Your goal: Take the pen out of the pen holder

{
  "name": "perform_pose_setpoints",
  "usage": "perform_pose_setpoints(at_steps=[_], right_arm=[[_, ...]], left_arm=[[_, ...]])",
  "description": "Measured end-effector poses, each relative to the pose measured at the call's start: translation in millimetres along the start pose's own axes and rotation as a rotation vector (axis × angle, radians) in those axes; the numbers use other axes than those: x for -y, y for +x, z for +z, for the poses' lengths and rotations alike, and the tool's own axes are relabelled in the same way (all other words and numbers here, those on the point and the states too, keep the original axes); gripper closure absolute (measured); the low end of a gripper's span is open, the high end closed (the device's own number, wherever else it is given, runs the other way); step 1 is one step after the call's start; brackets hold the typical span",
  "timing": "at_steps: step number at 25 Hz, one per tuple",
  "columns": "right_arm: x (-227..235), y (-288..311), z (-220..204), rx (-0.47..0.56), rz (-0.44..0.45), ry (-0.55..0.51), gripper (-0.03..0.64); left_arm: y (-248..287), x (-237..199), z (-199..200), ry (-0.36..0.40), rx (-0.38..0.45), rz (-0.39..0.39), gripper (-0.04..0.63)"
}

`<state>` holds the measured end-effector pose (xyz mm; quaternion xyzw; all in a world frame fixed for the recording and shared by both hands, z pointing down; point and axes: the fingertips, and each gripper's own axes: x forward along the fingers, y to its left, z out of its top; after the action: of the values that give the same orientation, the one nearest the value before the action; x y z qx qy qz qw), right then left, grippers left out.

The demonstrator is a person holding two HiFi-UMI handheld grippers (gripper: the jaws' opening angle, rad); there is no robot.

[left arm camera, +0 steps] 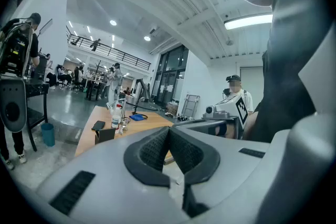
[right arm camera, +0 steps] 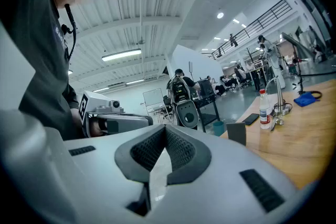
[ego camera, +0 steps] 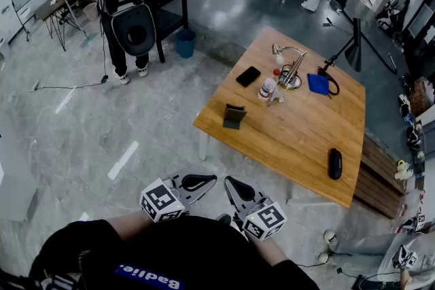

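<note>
A dark box-shaped pen holder (ego camera: 234,116) stands near the front left edge of the wooden table (ego camera: 299,139); I cannot make out a pen in it. It also shows small in the left gripper view, pen holder (left arm camera: 105,135), and in the right gripper view, pen holder (right arm camera: 237,133). Both grippers hang close to my body, over the floor and well short of the table. My left gripper (ego camera: 207,180) is shut and empty, its tips (left arm camera: 169,129) pressed together. The right gripper (ego camera: 231,182) beside it is shut too, with nothing held (right arm camera: 165,127).
On the table lie a black phone (ego camera: 248,76), a bottle (ego camera: 267,87), a desk lamp (ego camera: 292,68), a blue cloth (ego camera: 317,83) and a black case (ego camera: 335,164). A person with a backpack (ego camera: 126,3) stands far left by a blue bin (ego camera: 184,43).
</note>
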<state>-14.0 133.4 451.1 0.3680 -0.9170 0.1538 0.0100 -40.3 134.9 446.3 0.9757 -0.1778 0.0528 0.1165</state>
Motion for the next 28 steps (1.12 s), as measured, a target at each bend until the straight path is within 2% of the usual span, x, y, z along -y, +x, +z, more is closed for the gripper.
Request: perform_pose_setpoints(at_steps=[10,21,28], right_arm=[[4,1,0,-0.008,0.012,0.001,0.614],[19,-9,9,0.018,0.064,0.019,0.614],[46,-28,5,0.008,0.114,0.027,0.614]], left_arm=[[4,-2,1,0.002,-0.001,0.015,0.586],[25,-3,8,0.011,-0.005,0.047,0.586],[56,-1,6,0.006,-0.009,0.116,0.586]])
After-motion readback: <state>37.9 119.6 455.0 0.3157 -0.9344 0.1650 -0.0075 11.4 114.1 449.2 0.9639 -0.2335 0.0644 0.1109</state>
